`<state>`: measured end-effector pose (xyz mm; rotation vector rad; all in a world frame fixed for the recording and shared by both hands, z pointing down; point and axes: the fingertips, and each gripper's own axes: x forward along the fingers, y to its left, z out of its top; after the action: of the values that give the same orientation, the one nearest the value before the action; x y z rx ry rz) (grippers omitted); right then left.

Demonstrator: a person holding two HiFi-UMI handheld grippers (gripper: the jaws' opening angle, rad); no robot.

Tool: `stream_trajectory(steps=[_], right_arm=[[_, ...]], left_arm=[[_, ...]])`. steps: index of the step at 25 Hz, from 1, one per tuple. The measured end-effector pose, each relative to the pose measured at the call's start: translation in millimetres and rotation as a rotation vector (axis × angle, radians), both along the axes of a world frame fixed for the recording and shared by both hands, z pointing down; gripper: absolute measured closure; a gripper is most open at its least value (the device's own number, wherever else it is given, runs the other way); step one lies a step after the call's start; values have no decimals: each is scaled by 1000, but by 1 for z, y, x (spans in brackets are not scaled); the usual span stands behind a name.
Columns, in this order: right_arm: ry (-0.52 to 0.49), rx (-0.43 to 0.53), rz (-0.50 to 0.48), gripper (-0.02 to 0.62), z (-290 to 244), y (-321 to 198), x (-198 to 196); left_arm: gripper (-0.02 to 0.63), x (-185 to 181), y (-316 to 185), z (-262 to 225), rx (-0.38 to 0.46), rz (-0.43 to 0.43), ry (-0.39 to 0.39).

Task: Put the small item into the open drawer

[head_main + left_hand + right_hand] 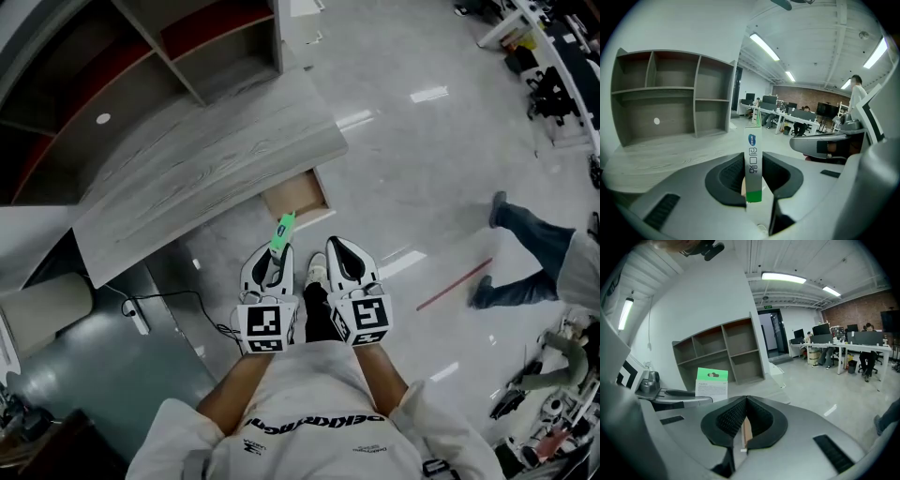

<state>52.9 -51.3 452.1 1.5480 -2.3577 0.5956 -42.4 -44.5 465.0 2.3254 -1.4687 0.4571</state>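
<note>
A thin green-and-white packet [282, 232] stands upright between the pads of my left gripper [279, 251], which is shut on it. In the left gripper view the packet [753, 164] rises edge-on from the jaws, printed side toward the camera. The right gripper view shows its green top and white face [711, 383] at the left. My right gripper [336, 246] hangs beside the left one, jaws together with nothing held [744, 401]. The open drawer [298, 197], a shallow wooden tray, juts from under the grey desk [206, 159], just ahead of both grippers.
A grey shelf unit [141, 47] stands on the desk's far side. A black cable [169, 300] runs over the floor at my left. A person's legs [525, 248] and a red rod [455, 284] lie to the right on the glossy floor.
</note>
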Motion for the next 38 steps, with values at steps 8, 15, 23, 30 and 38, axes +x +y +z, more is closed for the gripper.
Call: stream_trajectory(steps=[8,15,23,30,38], right_arm=[[9,-60,-8,563,59,-8,9],[8,-86,-23,563,90,-21,14],[-13,-132,-14,563,128,-17,17],[-22,-153,-26,563,157,-19,13],[-22,-172,-18,563,175,-15,19]], left_arm=[[508,7,-15,65,-51,12,-50],[508,19,-27,120,-129,14,-79],[508,15,-43,174,-193,-37,-103],[508,22,-57,218,-252,-63,-109],[508,29,-65,265,-321,-85,-107]])
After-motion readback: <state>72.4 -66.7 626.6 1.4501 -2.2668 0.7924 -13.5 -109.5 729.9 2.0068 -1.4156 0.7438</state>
